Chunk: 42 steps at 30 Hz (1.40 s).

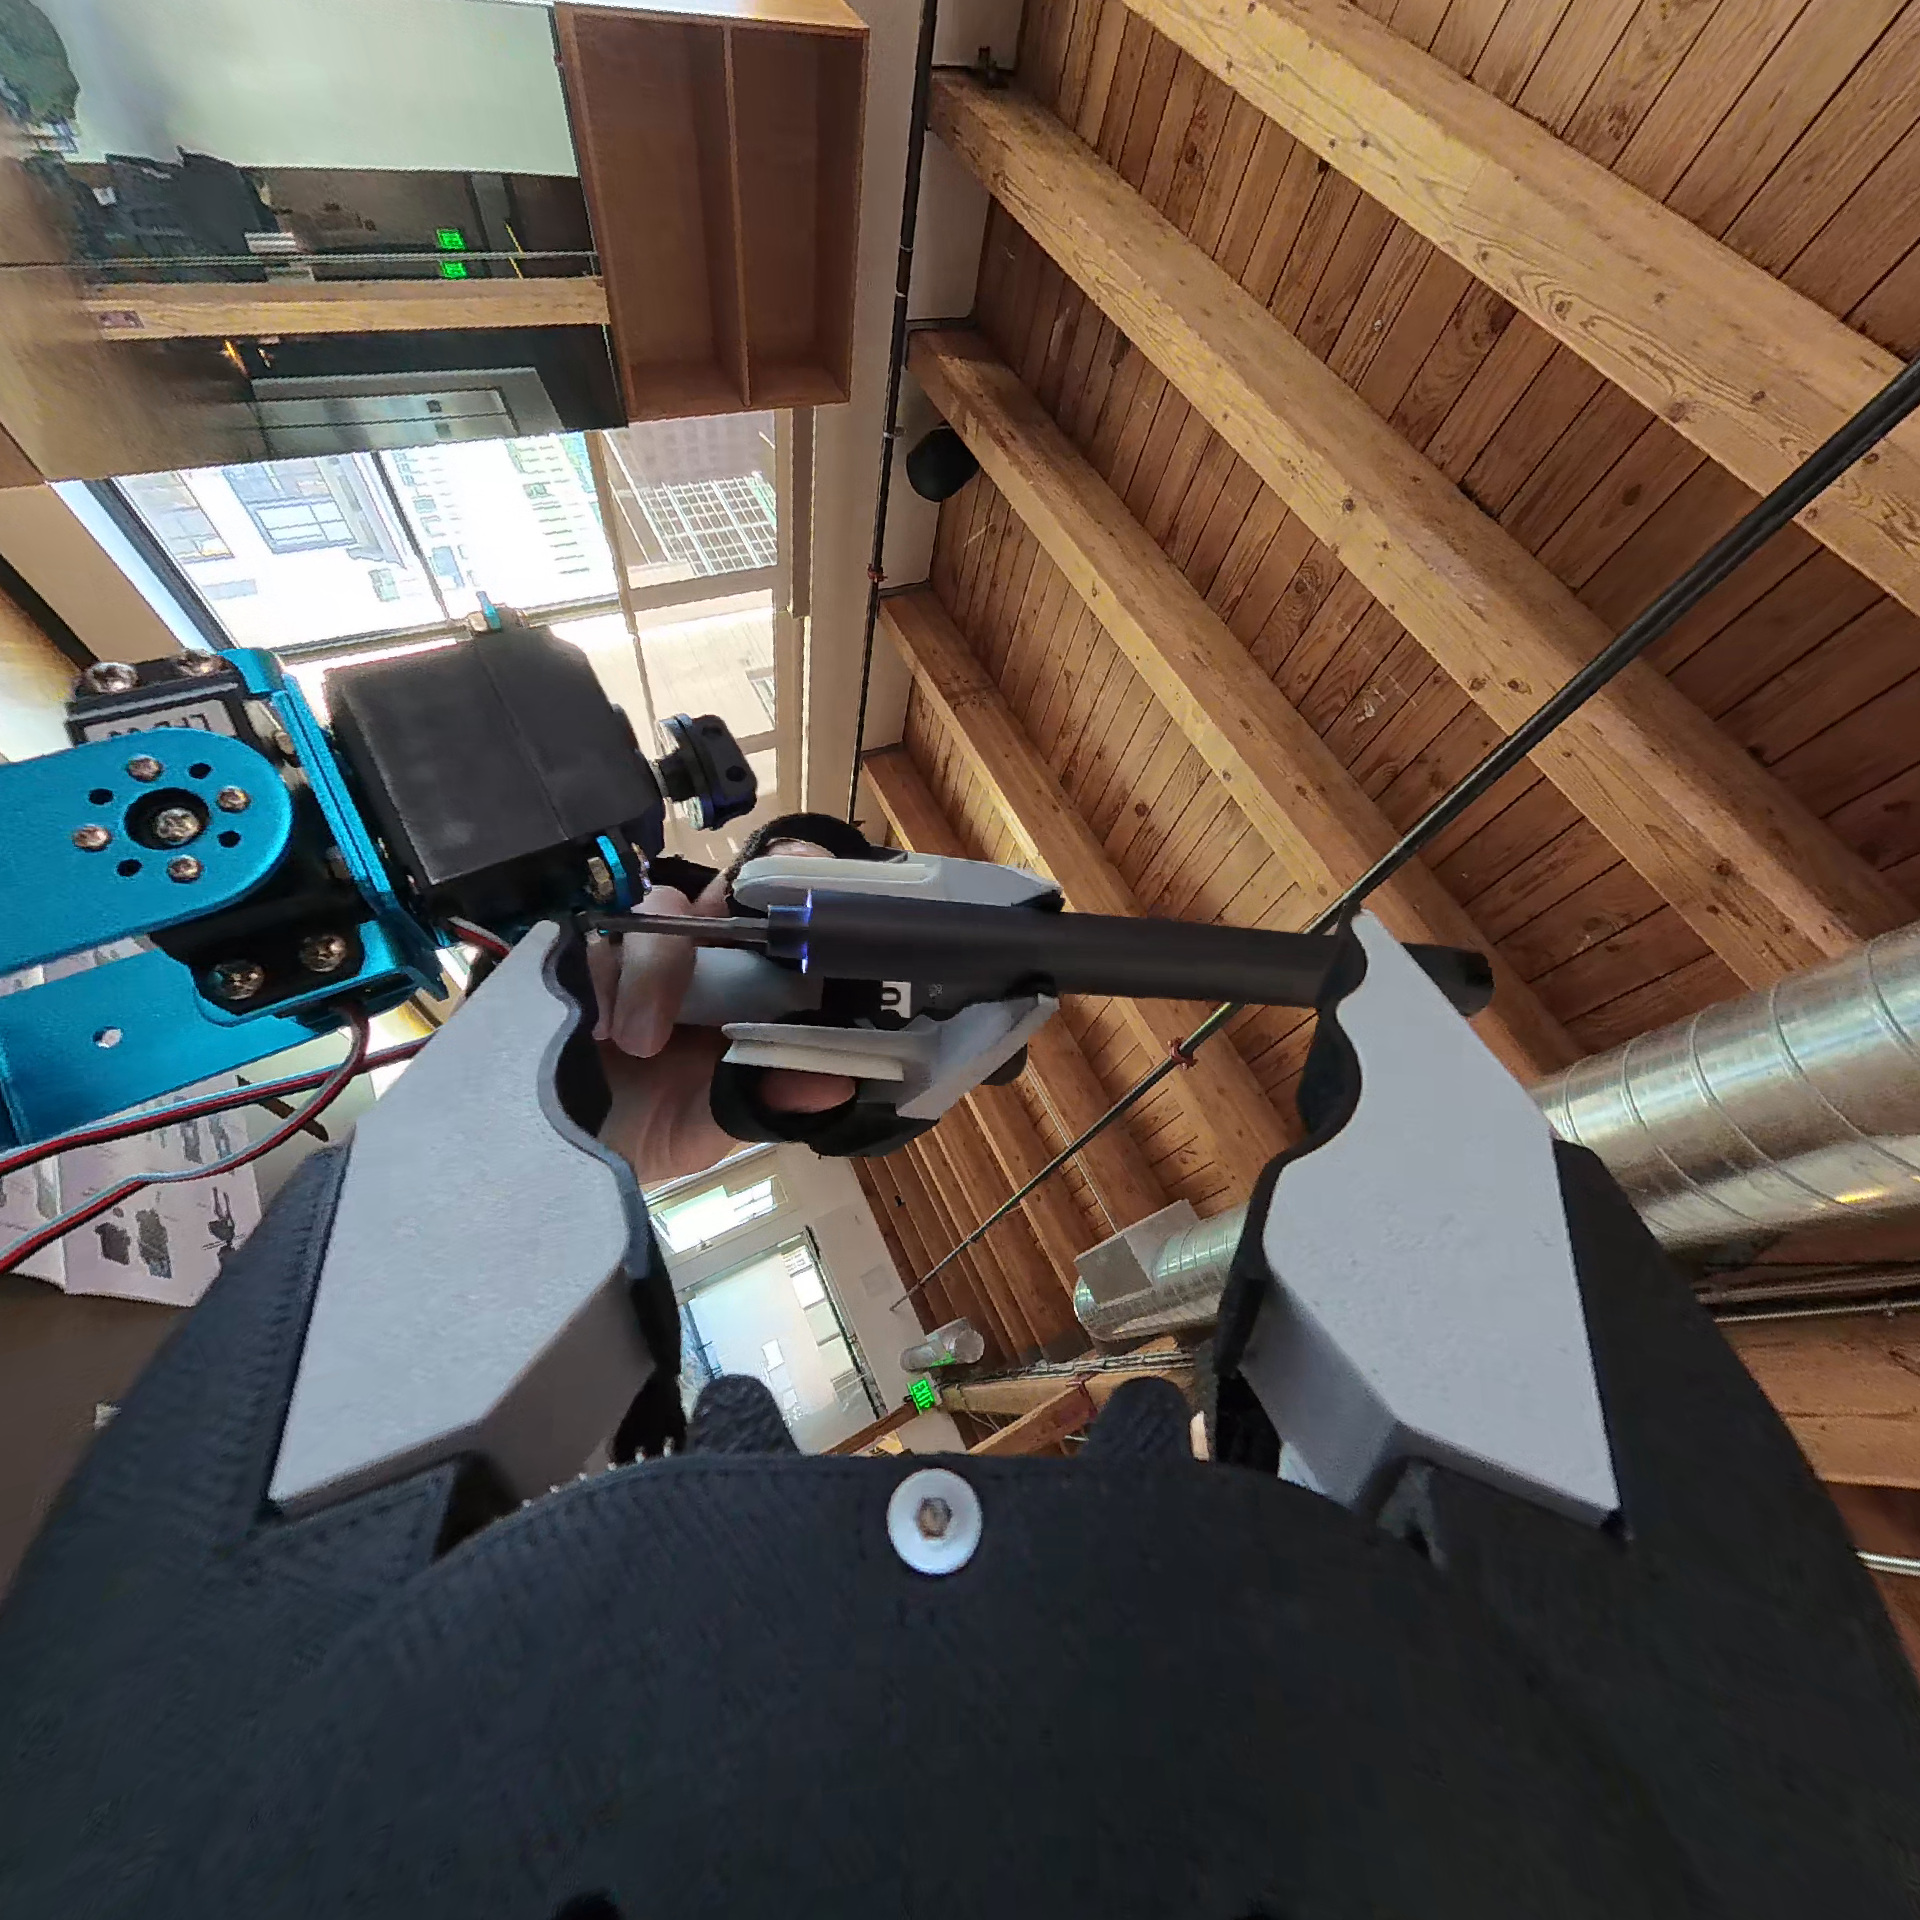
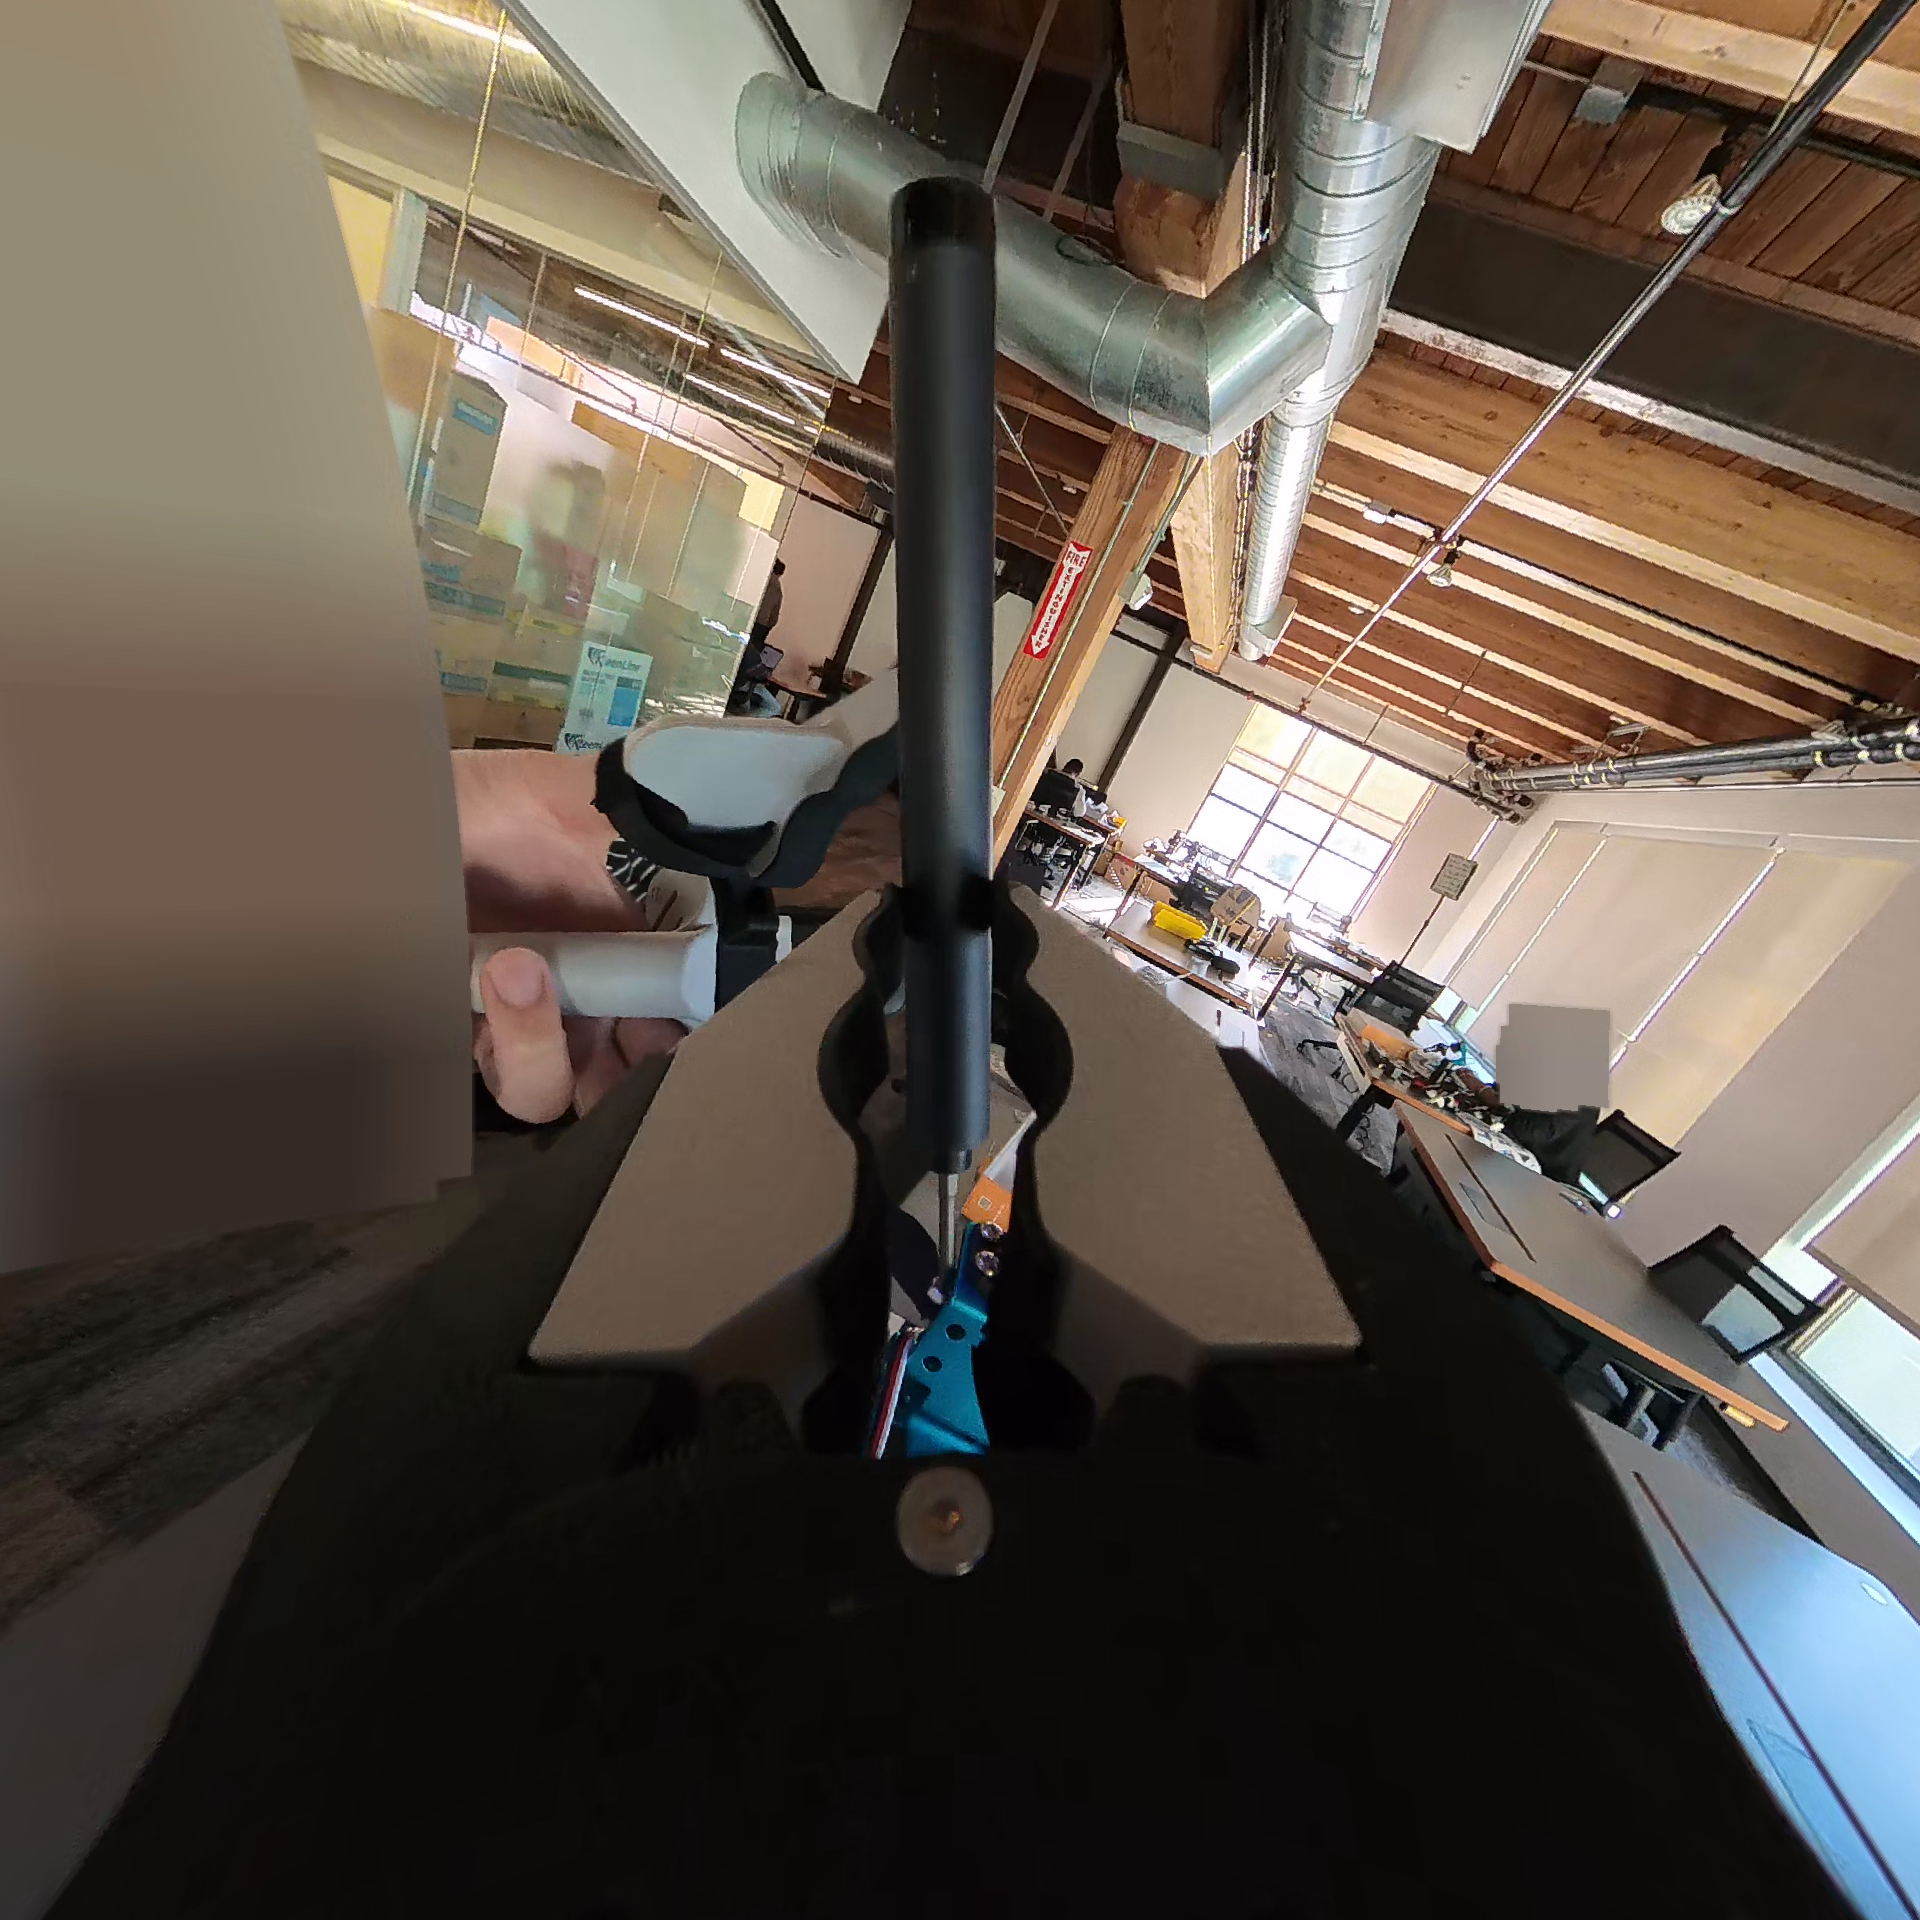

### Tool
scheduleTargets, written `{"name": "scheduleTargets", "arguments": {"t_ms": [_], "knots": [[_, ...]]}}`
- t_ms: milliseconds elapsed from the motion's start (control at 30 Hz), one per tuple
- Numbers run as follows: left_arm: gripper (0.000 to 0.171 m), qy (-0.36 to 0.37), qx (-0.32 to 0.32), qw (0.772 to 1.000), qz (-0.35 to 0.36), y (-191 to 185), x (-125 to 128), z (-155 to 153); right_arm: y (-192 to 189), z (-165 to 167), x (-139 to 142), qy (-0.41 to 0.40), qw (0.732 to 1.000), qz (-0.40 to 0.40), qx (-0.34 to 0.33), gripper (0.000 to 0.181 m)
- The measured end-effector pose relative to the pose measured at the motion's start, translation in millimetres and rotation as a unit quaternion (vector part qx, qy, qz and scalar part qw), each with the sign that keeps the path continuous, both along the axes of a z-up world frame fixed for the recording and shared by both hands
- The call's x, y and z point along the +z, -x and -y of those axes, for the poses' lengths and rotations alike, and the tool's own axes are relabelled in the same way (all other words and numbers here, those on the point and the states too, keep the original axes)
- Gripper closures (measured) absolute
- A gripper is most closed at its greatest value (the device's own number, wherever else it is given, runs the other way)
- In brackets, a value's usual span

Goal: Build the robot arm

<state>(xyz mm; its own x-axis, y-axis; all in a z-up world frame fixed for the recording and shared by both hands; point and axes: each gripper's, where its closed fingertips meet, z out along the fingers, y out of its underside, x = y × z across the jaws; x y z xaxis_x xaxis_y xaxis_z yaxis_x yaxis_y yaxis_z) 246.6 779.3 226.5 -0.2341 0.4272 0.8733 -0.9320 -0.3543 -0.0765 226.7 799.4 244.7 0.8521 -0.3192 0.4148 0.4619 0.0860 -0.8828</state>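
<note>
My left gripper [image 1: 956, 977] is open wide and holds nothing. A black electric screwdriver [image 1: 1143, 951] lies across the gap between its fingertips, and its rear end passes the right fingertip [image 1: 1351, 997]. My right gripper [image 2: 940, 925] is shut on the screwdriver [image 2: 940, 623]; it also shows in the left wrist view [image 1: 883, 966] with a hand on it. The screwdriver's bit touches a blue metal bracket [image 1: 135, 831] that carries a black servo [image 1: 488, 769]. The bracket shows low between the right fingers [image 2: 940, 1382]. The left gripper [image 2: 769, 800] stands just left of the screwdriver.
Red and black wires [image 1: 312, 1091] hang from the bracket over a printed sheet [image 1: 135, 1216]. Wooden ceiling beams [image 1: 1351, 416], a metal duct [image 1: 1714, 1091] and a wooden shelf box [image 1: 727, 208] lie behind. Long desks [image 2: 1558, 1247] and a seated person stand far right. The tips of both grippers are at nearly the same place.
</note>
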Motion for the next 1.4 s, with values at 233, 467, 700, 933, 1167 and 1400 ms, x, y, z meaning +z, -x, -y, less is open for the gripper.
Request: {"name": "scheduleTargets", "arguments": {"t_ms": [233, 467, 700, 933, 1167, 1400], "knots": [[0.037, 0.01, 0.006, 1.0, -0.009, -1.7, -0.1, -2.3, 9.6, -3.4, -5.8, 0.017, 0.999, 0.046, -0.004, 0.166], [0.038, 0.022, 0.018, 0.999, -0.033, -7.7, -1.6, -3.7, 14.6, -9.3, -13.2, 0.046, 0.995, 0.092, -0.016, 0.166], [0.038, 0.024, 0.02, 0.999, -0.037, -9.9, -2.2, -3.4, 15.5, -11.1, -16.3, 0.058, 0.992, 0.112, -0.029, 0.166], [0.038, 0.02, 0.015, 0.999, -0.032, -9.1, -1.2, -2.1, 16.2, -9.4, -13.8, 0.058, 0.99, 0.124, -0.039, 0.166], [0.039, 0.025, 0.017, 0.999, -0.044, -11.0, -1.5, -3.1, 17.2, -9.1, -14.0, 0.059, 0.989, 0.129, -0.041, 0.166], [0.042, 0.029, 0.014, 0.998, -0.048, -12.3, -2.8, -2.8, 16.6, -6.6, -9.9, 0.05, 0.991, 0.122, -0.037, 0.166]]}}
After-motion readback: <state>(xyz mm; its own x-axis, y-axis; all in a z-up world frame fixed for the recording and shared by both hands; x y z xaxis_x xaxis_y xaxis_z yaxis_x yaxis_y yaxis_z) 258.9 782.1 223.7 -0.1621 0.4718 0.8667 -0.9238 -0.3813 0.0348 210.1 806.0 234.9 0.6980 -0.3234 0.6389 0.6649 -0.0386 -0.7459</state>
